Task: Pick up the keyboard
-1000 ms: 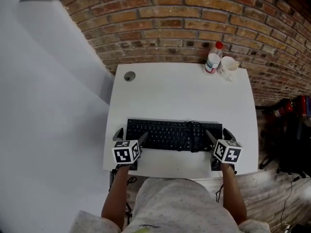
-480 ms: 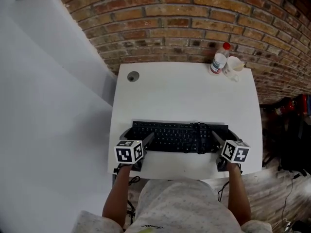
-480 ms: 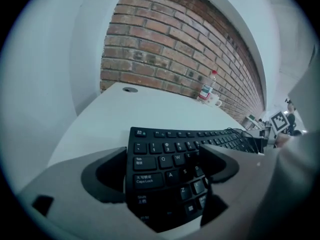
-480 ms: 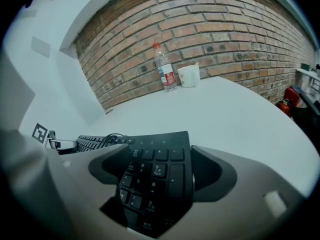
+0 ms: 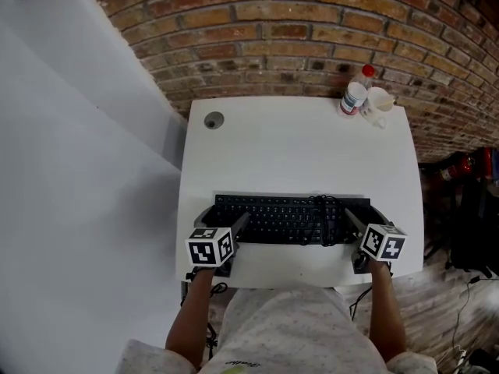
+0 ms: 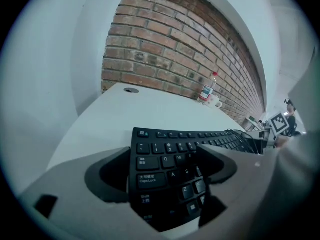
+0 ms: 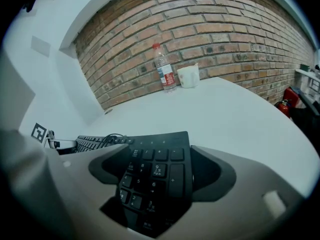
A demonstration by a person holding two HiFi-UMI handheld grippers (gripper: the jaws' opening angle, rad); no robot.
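While the keyboard point(image 5: 281, 218) lies on the desk point(image 5: 296, 146), its ends are straddled by the left claw point(image 6: 165, 156), whose spread jaws have just been closing, and the spread right claw point(image 7: 157, 156).

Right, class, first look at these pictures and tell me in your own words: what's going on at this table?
A person holds a gripper in each hand at the two ends of a black keyboard on a white table. The left gripper has just been closing its jaws, with the keyboard's left end between them. The right gripper has its jaws apart around the number-pad end. The keyboard lies flat, not yet lifted. A bottle and a cup stand at the far corner.
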